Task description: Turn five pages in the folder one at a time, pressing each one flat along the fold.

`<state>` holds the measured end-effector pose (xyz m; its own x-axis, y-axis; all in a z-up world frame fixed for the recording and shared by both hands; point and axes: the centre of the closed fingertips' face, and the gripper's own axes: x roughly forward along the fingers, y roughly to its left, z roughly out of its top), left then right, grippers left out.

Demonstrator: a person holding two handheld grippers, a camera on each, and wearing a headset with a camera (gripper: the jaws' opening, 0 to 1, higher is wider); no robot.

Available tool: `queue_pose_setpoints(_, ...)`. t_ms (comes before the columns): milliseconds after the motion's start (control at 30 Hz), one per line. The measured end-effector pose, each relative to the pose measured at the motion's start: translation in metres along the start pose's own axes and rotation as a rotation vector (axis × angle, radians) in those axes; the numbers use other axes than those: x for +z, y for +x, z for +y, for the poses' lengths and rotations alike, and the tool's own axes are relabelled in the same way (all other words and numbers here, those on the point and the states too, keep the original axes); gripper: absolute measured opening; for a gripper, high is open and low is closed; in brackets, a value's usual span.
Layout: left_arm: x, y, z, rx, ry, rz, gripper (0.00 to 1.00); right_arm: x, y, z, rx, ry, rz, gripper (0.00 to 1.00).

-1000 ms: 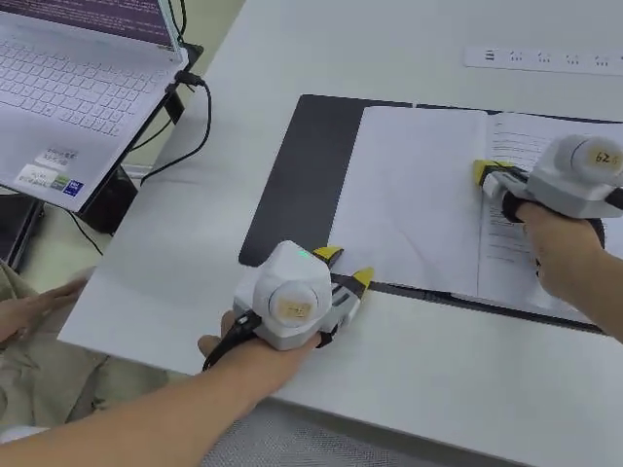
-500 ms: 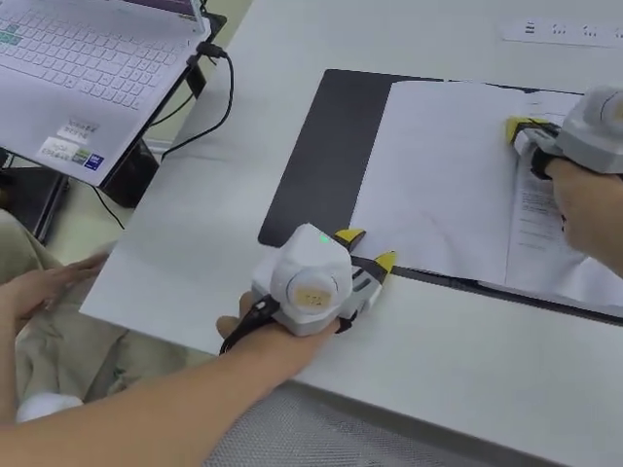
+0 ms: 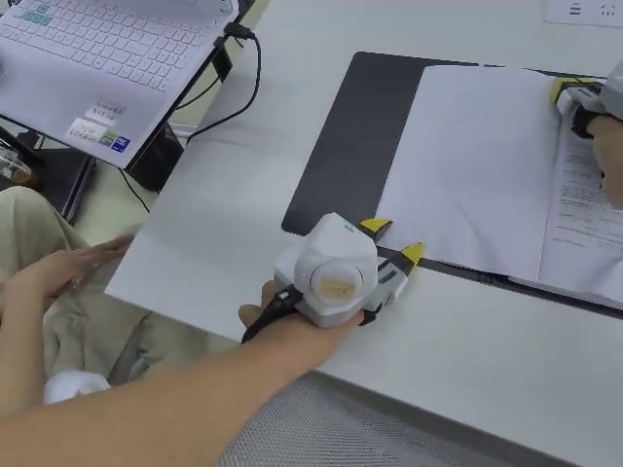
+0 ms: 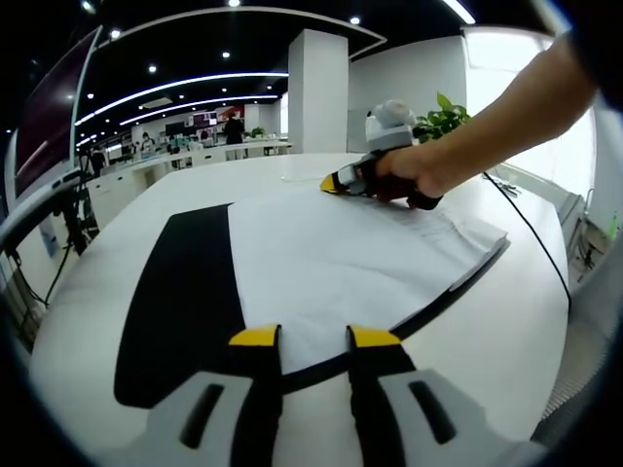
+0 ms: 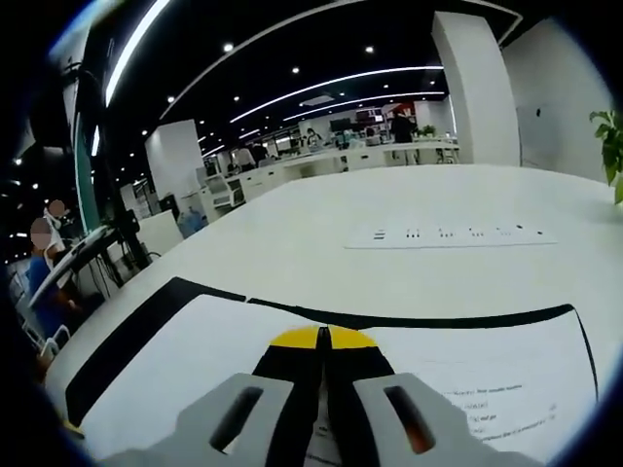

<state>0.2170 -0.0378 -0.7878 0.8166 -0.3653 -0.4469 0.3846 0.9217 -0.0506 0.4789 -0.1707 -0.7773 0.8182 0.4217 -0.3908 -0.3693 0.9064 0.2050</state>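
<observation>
Two pages (image 3: 477,165) fill the folder (image 3: 355,136) — right claw (image 5: 322,338) perhaps touching one.

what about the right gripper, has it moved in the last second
Yes. Against the folder, the right gripper has slid toward its far edge, away from the person.

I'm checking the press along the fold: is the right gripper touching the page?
Touching. The left gripper view shows the right gripper resting its yellow tips on the page, no gap beneath.
</observation>
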Motion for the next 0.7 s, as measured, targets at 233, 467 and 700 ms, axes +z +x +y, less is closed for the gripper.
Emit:
queue_pose_setpoints(233, 0.0, 0.0, 0.0, 0.0, 0.001, -0.004, 0.25, 0.0, 0.001, 0.0, -0.008, -0.028, 0.008, 0.0)
queue_pose_setpoints(467, 0.0, 0.0, 0.001, 0.001, -0.001, -0.006, 0.25, -0.007, -0.012, 0.006, 0.014, -0.035, 0.028, 0.0)
queue_pose_setpoints(700, 0.0, 0.0, 0.0, 0.004, -0.007, -0.011, 0.25, -0.018, -0.026, 0.014, 0.03, -0.032, 0.028, 0.0)
